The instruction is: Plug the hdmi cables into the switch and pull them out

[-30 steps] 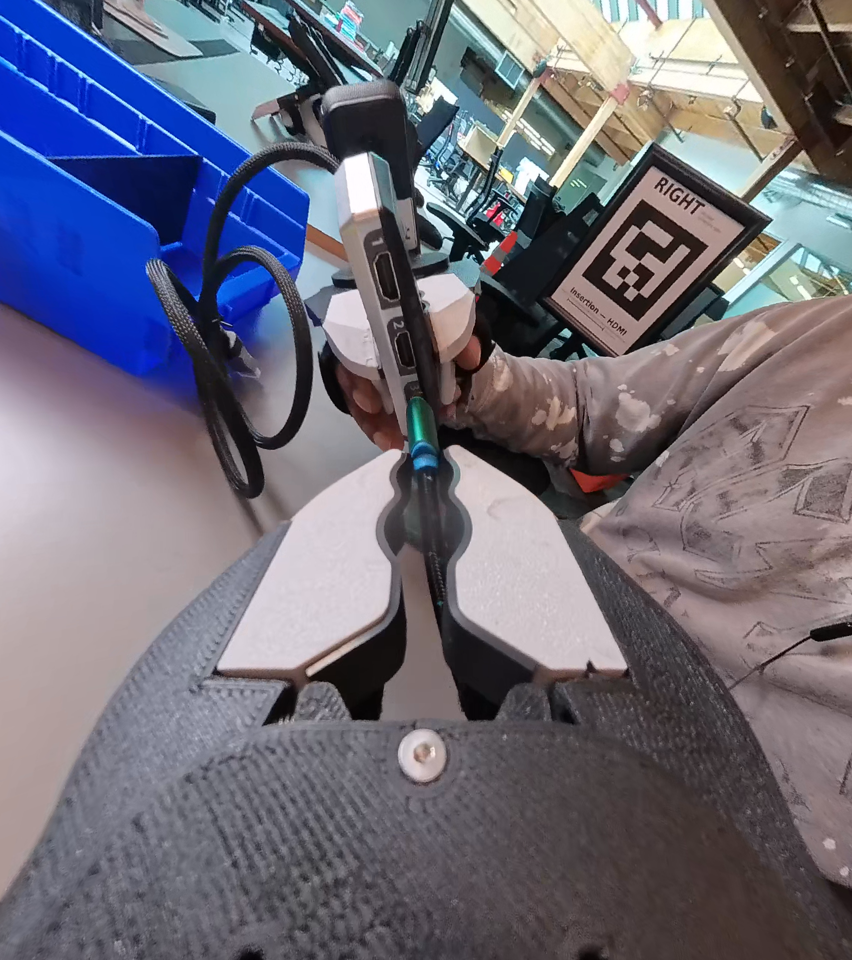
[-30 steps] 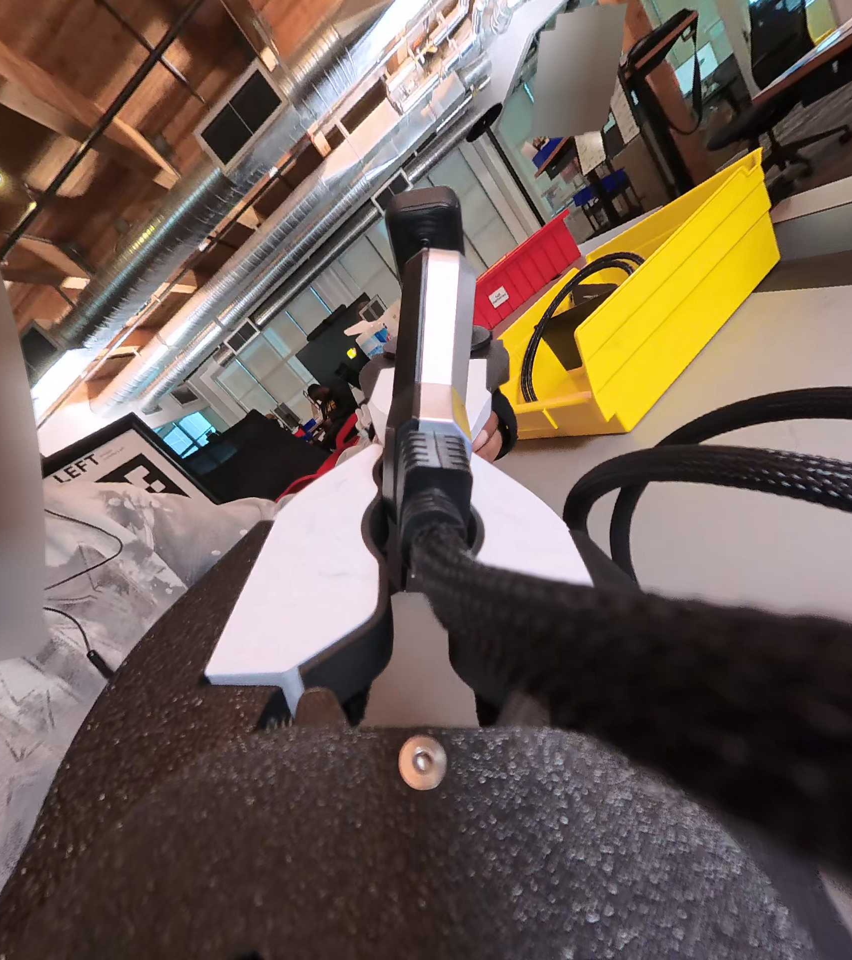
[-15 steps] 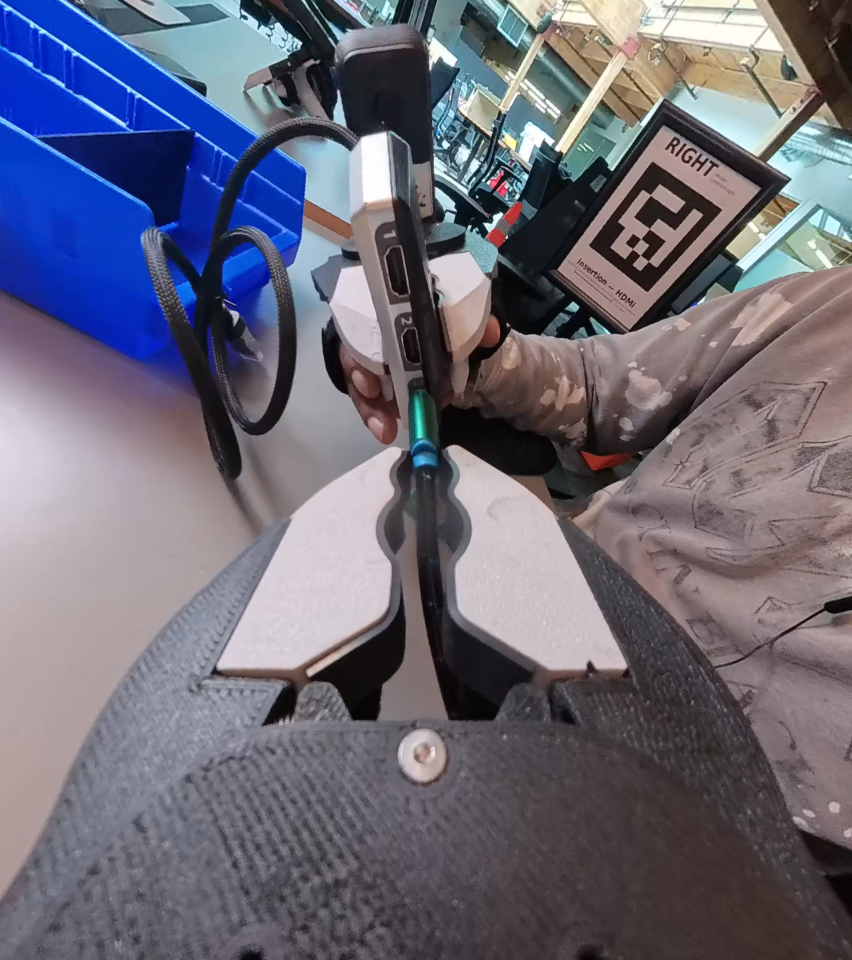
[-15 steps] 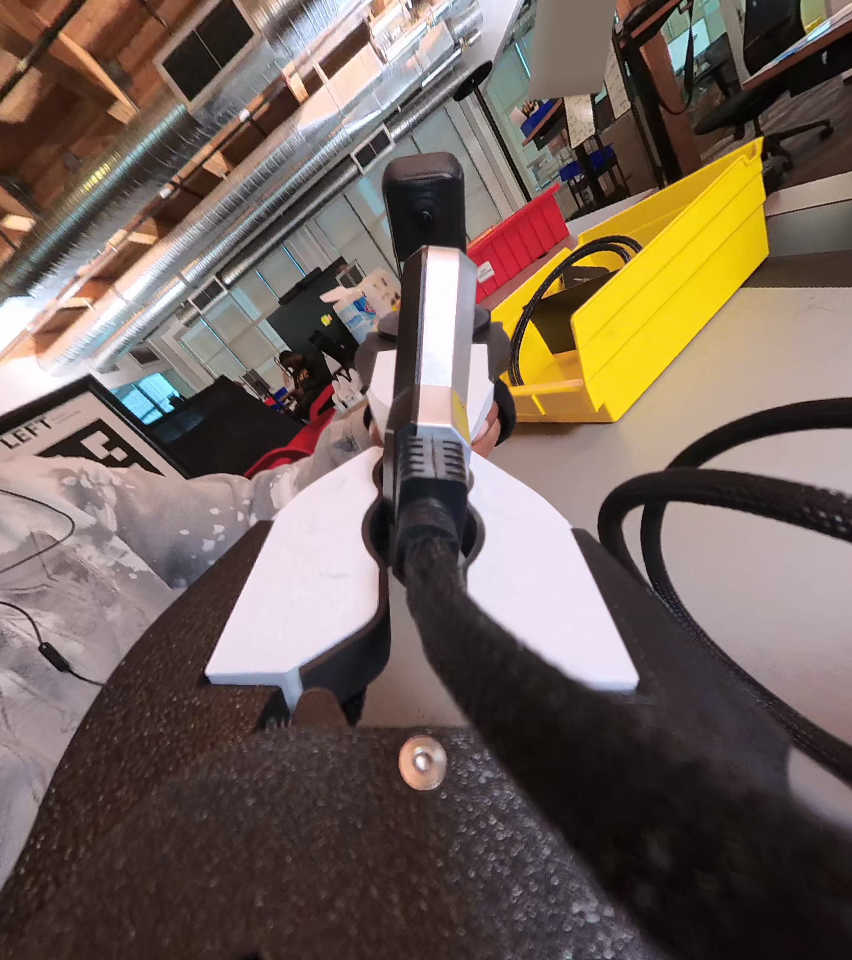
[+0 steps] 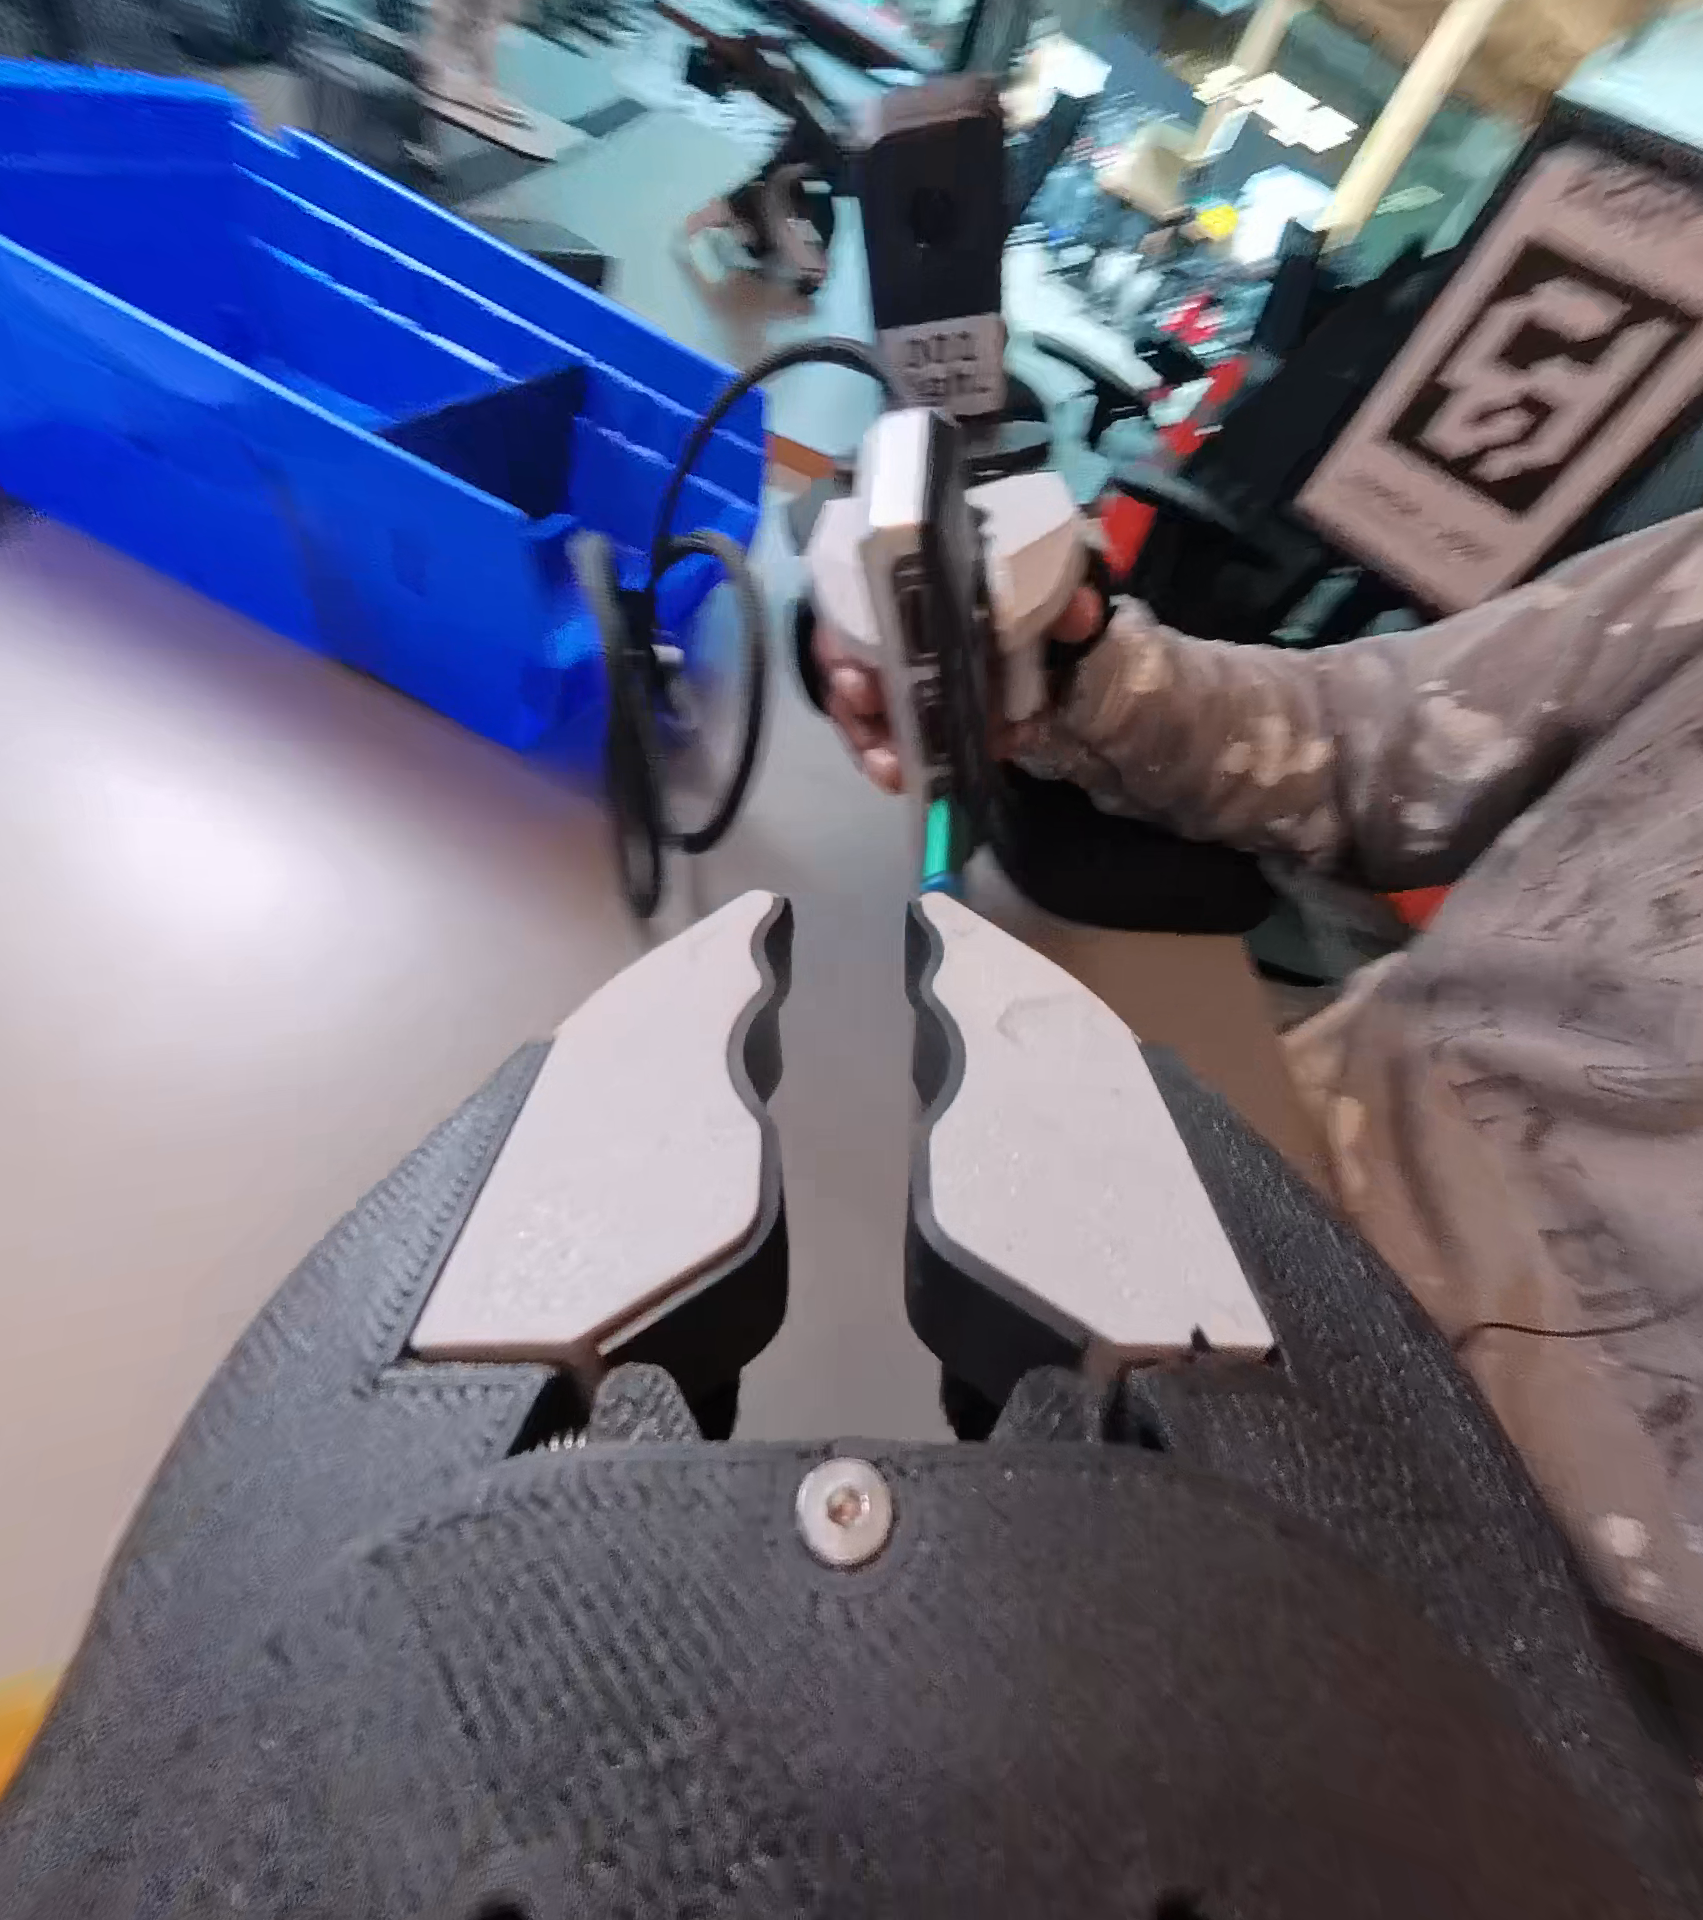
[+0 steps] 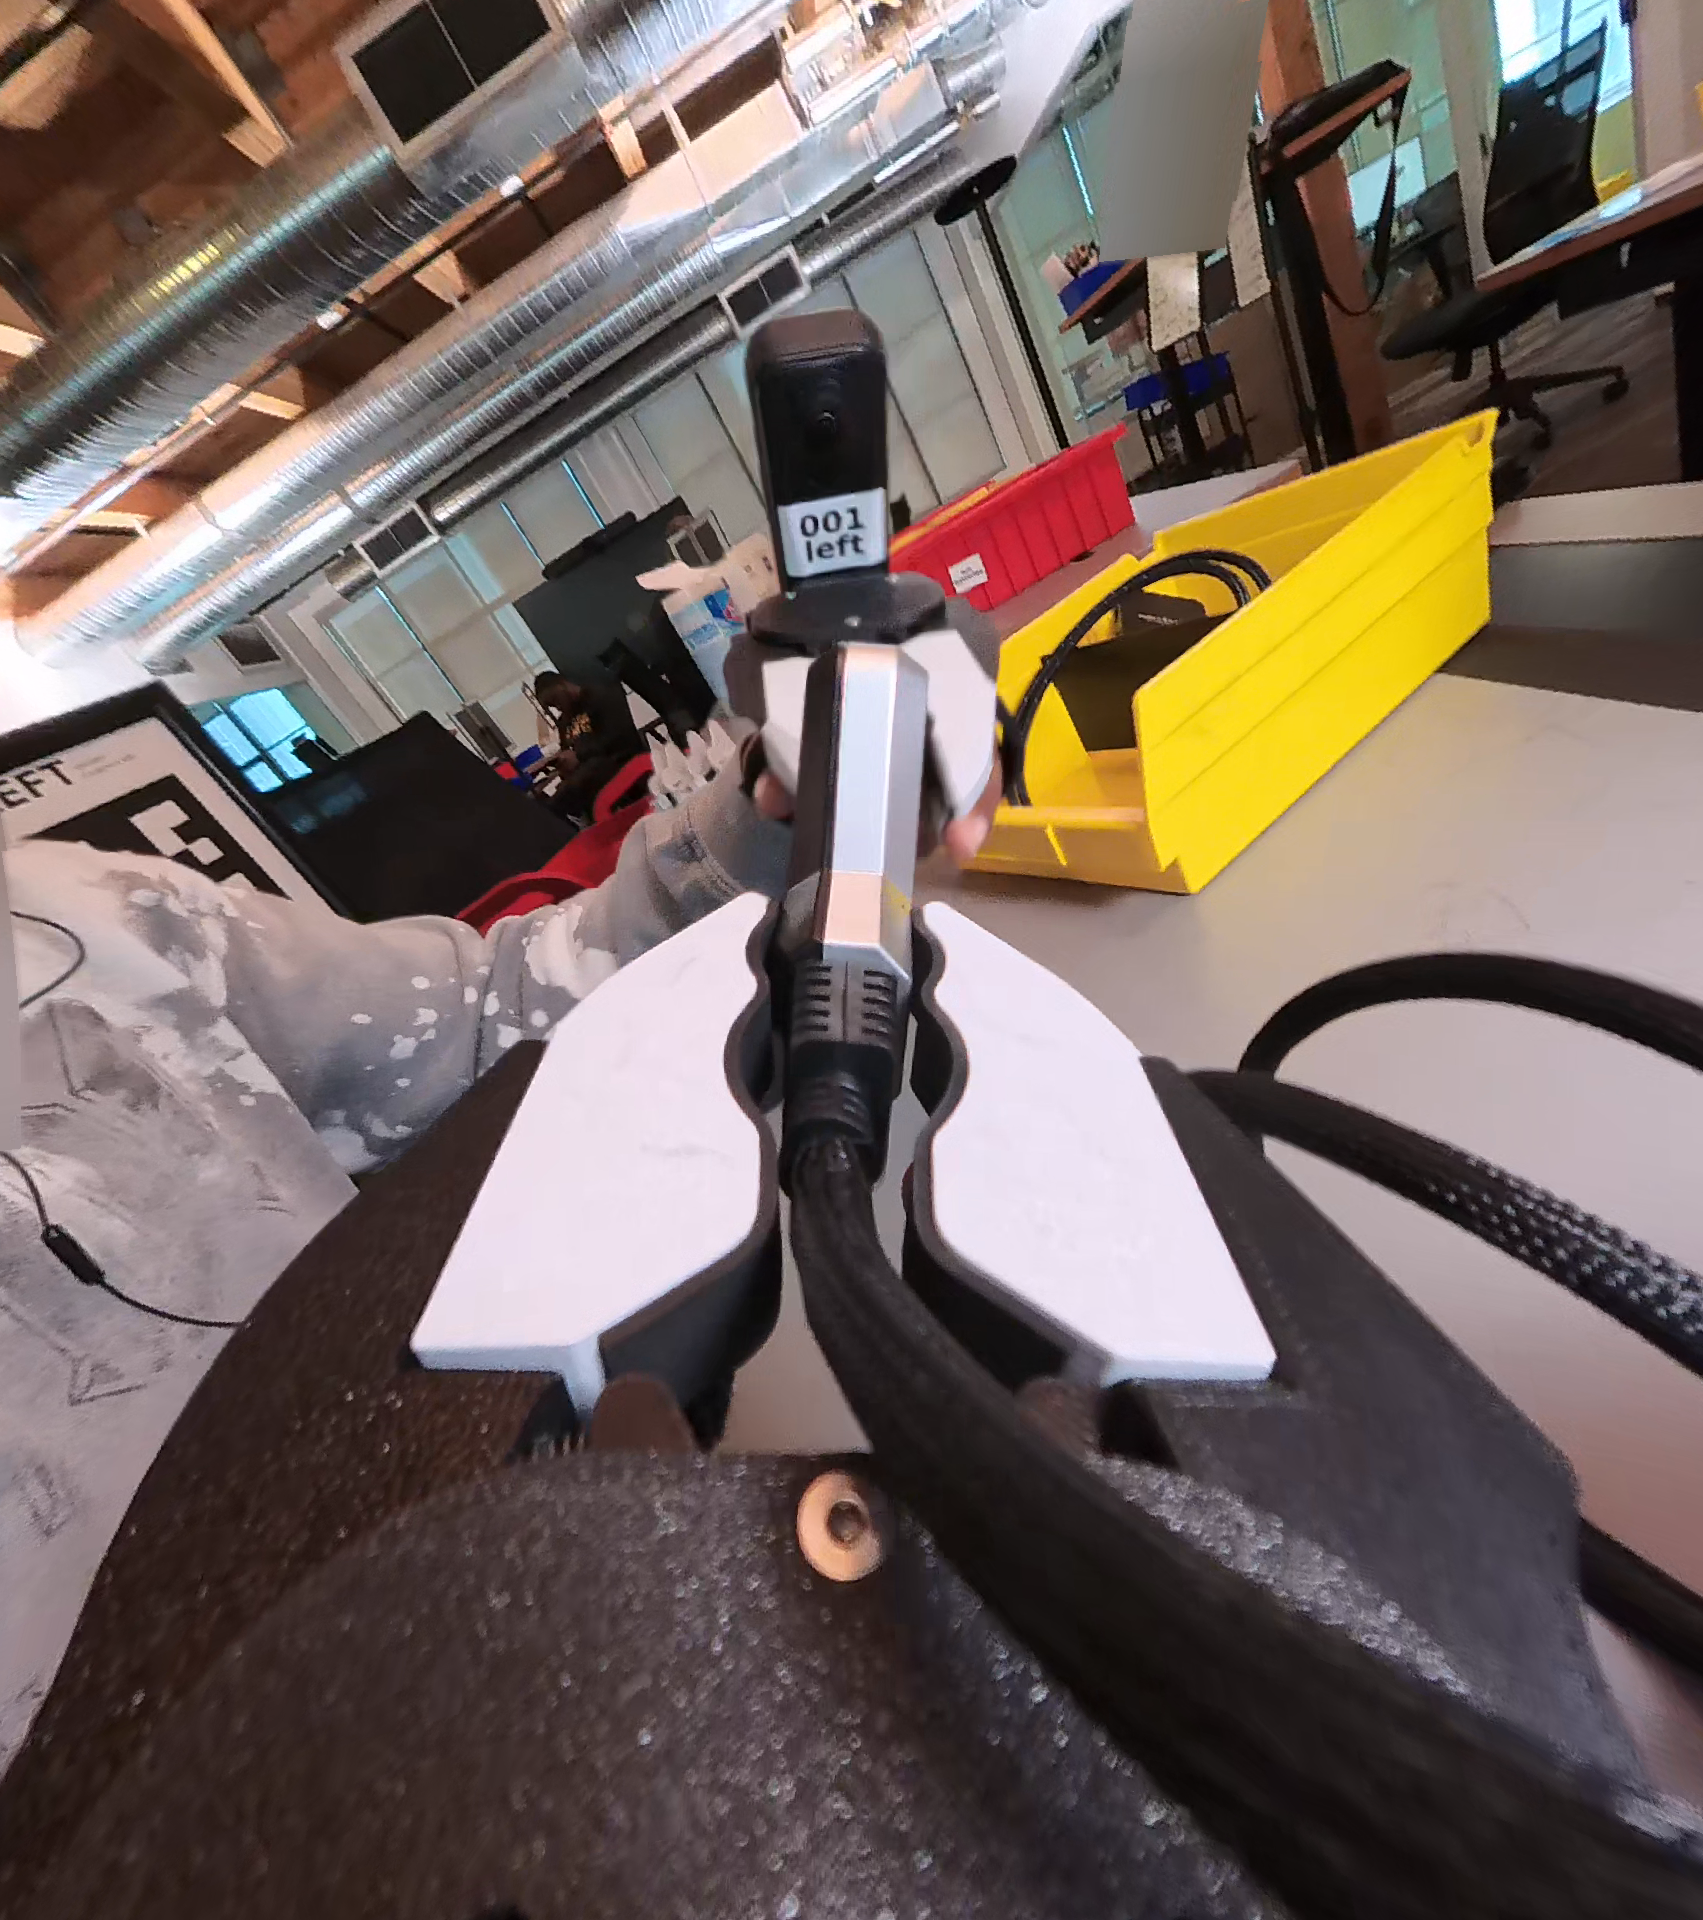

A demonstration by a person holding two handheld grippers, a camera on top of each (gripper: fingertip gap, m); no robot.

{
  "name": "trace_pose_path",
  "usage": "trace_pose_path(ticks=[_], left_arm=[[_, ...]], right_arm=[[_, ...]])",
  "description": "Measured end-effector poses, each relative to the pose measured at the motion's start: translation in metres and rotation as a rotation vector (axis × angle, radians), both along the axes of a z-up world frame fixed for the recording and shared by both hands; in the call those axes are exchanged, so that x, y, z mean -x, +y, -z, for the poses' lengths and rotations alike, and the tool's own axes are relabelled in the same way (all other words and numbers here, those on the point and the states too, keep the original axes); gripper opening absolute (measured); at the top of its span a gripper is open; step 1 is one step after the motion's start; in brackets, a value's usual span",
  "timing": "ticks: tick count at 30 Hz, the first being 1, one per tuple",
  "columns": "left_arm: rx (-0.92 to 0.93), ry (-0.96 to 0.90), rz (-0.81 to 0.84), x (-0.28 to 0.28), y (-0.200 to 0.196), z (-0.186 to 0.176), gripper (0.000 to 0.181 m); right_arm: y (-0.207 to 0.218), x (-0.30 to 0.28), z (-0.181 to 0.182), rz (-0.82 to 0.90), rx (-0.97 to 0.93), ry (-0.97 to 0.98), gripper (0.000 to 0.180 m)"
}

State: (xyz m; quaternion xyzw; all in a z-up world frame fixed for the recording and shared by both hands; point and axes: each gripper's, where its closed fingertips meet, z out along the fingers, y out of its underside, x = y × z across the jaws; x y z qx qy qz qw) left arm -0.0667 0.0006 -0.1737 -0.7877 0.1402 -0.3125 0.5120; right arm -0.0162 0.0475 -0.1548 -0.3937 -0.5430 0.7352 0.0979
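My left gripper is open and empty, a short way back from the silver HDMI switch. A green plug sticks out of the switch's near end. My right gripper is shut on the switch at the end where a black plug sits in it. A thick braided black cable runs back from that plug and loops on the table. In the right wrist view the left gripper's fingers show behind the switch's far end.
A blue bin stands at the left, with black cable loops beside it. A yellow bin holding a black cable and a red bin stand at the right. A framed marker sign and the person's sleeve are close by.
My left gripper has let go of the green cable, opened and drawn back from the switch. The right gripper still holds the switch, with the green plug left in it.
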Motion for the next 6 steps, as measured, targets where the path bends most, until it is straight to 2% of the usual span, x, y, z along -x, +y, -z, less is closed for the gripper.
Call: trace_pose_path(ticks=[3, 6], left_arm=[[-0.056, 0.21, -0.277, 0.067, -0.019, -0.028, 0.022], [0.014, 0.389, -0.543, 0.144, -0.046, -0.038, 0.023]], right_arm=[[0.006, -0.003, -0.008, 0.005, 0.019, 0.029, 0.021], [0.008, -0.003, -0.008, 0.014, 0.022, 0.03, 0.021]])
